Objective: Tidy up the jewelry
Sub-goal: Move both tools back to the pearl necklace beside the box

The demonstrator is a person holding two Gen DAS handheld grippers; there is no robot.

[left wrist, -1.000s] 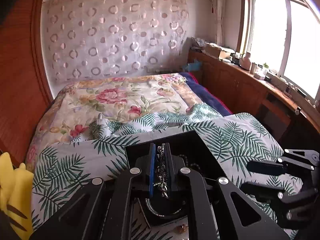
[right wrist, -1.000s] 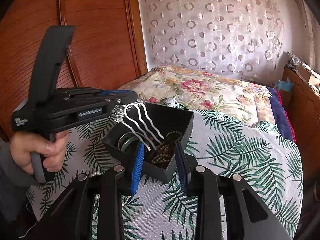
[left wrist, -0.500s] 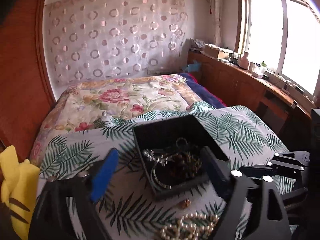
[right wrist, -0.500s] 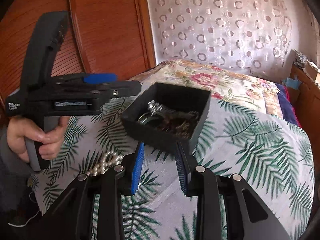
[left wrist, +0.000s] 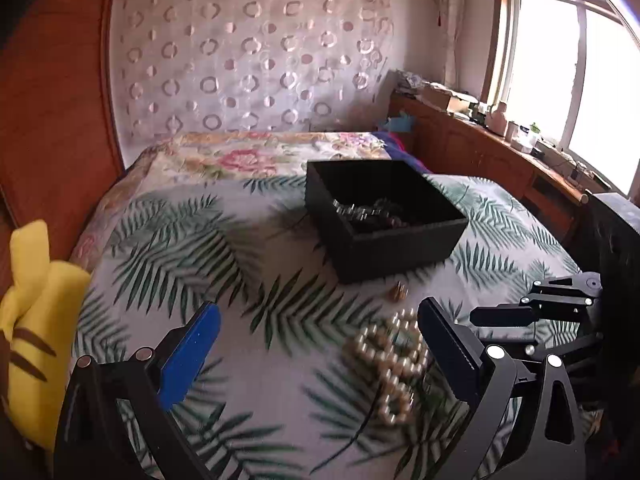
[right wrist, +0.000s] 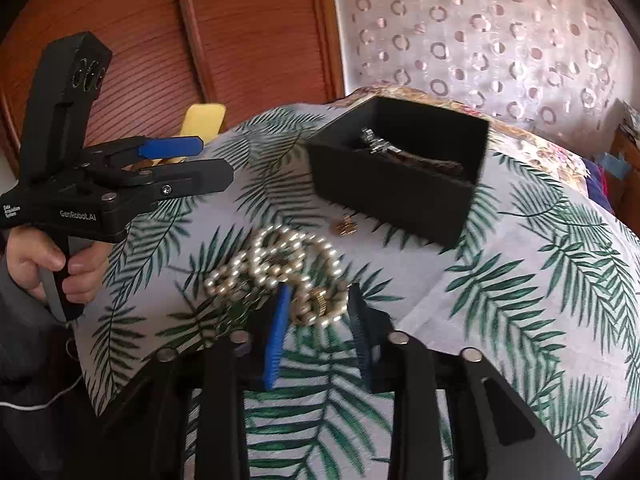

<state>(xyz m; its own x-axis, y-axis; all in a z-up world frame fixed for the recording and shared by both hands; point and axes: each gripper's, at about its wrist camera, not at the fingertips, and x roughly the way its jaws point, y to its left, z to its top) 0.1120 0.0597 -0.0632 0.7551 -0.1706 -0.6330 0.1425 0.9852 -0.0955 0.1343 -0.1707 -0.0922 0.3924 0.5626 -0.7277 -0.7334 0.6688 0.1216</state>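
Observation:
A black box (left wrist: 384, 216) (right wrist: 400, 176) sits on the leaf-print bedspread with a silver chain and dark beads inside. A pearl necklace (left wrist: 392, 364) (right wrist: 276, 264) lies in a heap in front of the box. A small gold piece (left wrist: 398, 291) (right wrist: 346, 226) lies between heap and box. My left gripper (left wrist: 316, 352) is wide open and empty, left of the pearls; it also shows in the right wrist view (right wrist: 176, 160). My right gripper (right wrist: 318, 324) is open, its jaws on either side of the near end of the pearl heap.
A yellow plush toy (left wrist: 32, 320) lies at the bed's left edge. A wooden wardrobe (right wrist: 160, 40) stands to the left. A wooden counter (left wrist: 500, 152) with small items runs under the window on the right. A floral blanket (left wrist: 256, 156) covers the far bed.
My left gripper opened, dropped the silver chain into the box and pulled back low over the bed. My right gripper moved back and down to the pearl heap.

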